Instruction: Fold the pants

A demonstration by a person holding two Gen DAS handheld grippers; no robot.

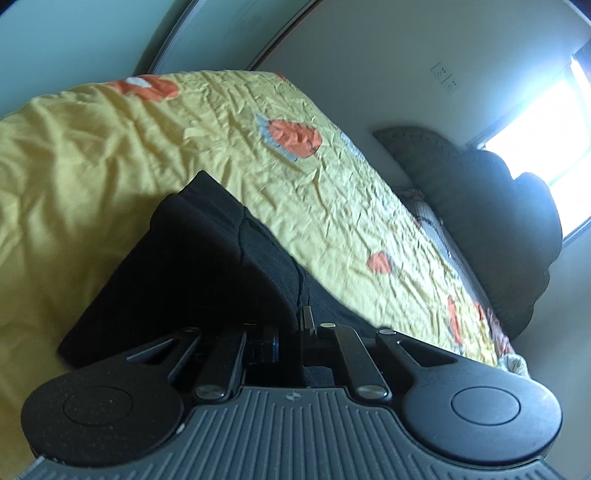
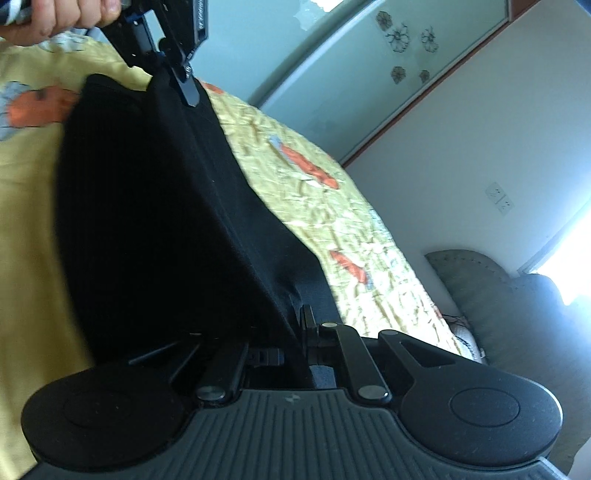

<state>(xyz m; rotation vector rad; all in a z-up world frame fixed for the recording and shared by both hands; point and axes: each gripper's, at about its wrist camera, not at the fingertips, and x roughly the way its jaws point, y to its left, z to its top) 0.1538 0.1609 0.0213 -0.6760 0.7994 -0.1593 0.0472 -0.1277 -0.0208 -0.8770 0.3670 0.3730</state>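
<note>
The black pants (image 1: 192,258) hang lifted over a yellow bedspread (image 1: 110,147). My left gripper (image 1: 301,325) is shut on an edge of the pants, and the cloth drapes forward and left from its jaws. My right gripper (image 2: 301,325) is shut on another edge of the pants (image 2: 166,206). In the right wrist view the left gripper (image 2: 186,86) shows at the top, held by a hand (image 2: 62,16) and pinching the far edge of the cloth. The fingertips of both grippers are hidden by the fabric.
The bedspread (image 2: 29,240) has orange and blue prints. A dark padded headboard (image 1: 480,206) stands at the right under a bright window (image 1: 543,122). A sliding glass door with flower decals (image 2: 399,40) lies behind the bed. A wall socket (image 2: 500,197) sits on the wall.
</note>
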